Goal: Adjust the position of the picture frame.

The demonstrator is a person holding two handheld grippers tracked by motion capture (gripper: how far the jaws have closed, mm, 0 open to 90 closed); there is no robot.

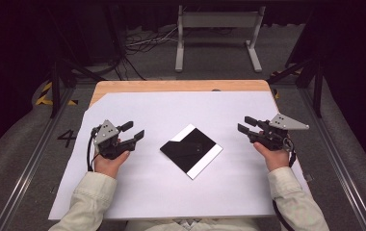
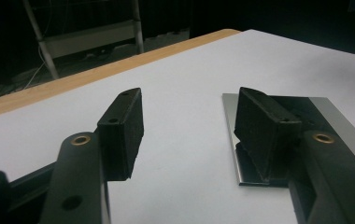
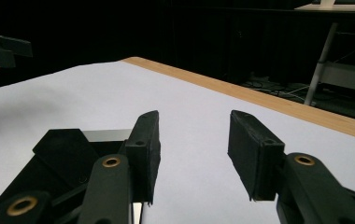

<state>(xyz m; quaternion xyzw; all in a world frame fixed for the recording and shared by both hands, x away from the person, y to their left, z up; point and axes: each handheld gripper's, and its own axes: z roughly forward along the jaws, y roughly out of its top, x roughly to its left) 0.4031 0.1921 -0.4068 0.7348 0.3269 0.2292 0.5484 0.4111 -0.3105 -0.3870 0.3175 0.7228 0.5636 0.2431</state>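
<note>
**Risk notes: flat black sheet, both grippers idle at its flanks**

Table point(image 1: 181, 85): wooden, far edge bare at 12 o'clock, rest under a large white paper sheet point(image 1: 137, 192). Loose cover, so prone to sliding or wrinkling under any sideways push from a jaw tip.

Black square sheet point(image 1: 190, 150): dead centre of the white paper, turned diamond-wise, white bands along the 11 o'clock and 4 o'clock edges. Lying fully flat, glossy in the left gripper view point(image 2: 325, 116). Judged hard to lift: no raised edge for a pad to get under, likely to skate away at first contact, or to crease if pinched at one corner alone.

Left gripper point(image 1: 134, 131): at 9 o'clock of the black sheet, near but apart from it, jaws spread wide, nothing between them. Aimed toward the sheet's corner; too steep a dive likely to jam the lower jaw into the paper.

Right gripper point(image 1: 246, 125): at 3 o'clock, same standoff, jaws parted and empty. In its own view point(image 3: 192, 154) the sheet sits low at 8 o'clock.

Uneven approach from the two sides likely to spin the sheet instead of trapping it.
</note>
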